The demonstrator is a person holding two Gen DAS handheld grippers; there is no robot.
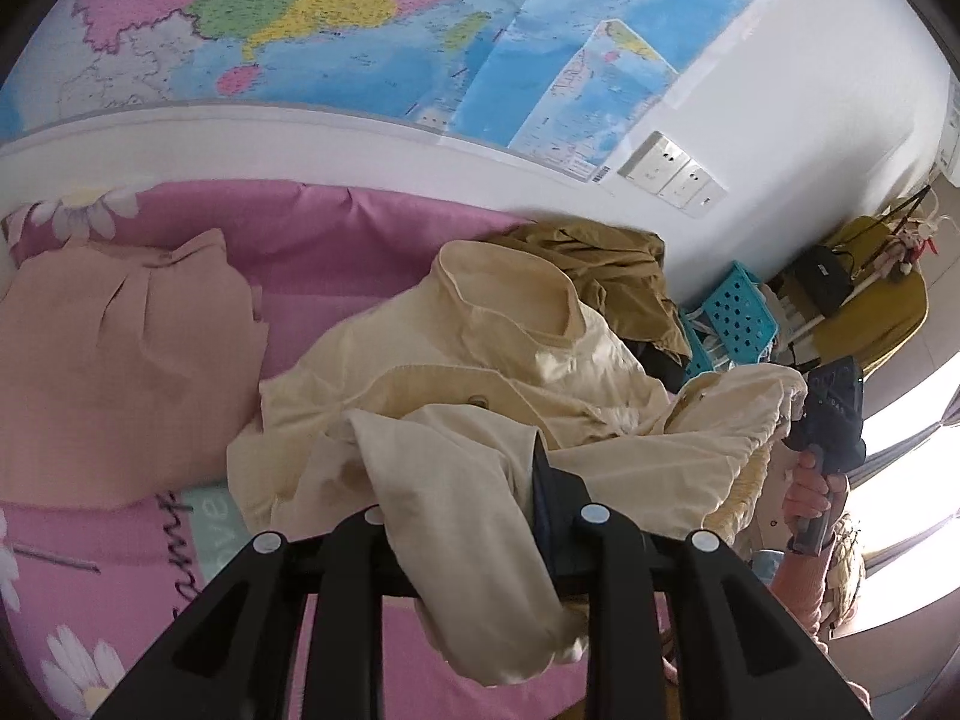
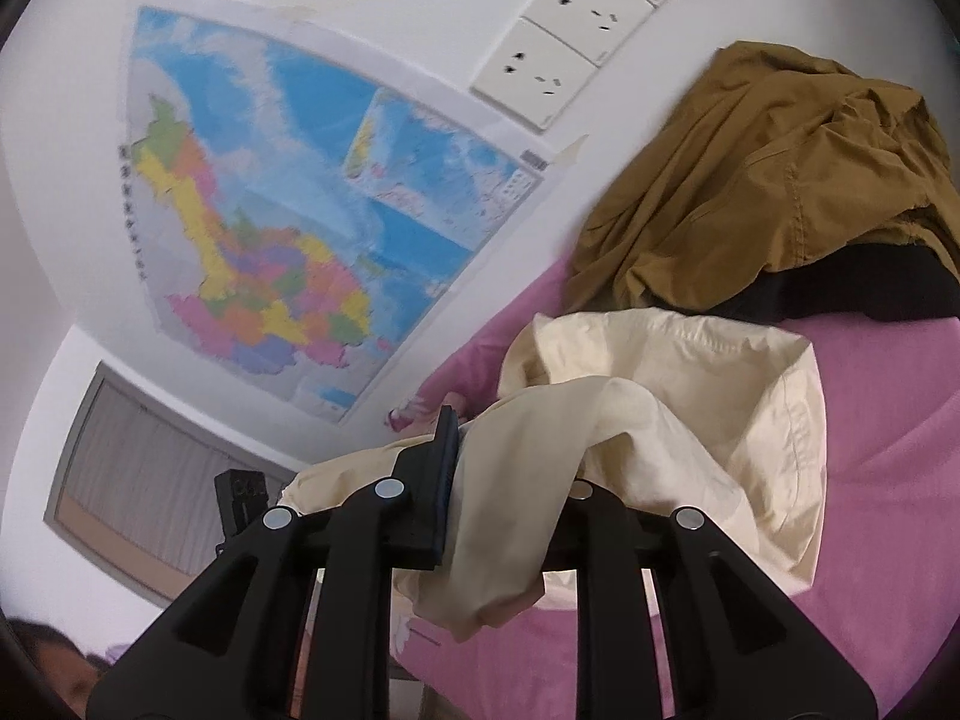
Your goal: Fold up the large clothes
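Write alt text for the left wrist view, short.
The left gripper is shut on a fold of a cream jacket lifted over a pink floral bedspread; the right gripper, held in a hand, grips the jacket's far edge. Behind lie a peach garment, an olive-brown garment and a wall map.
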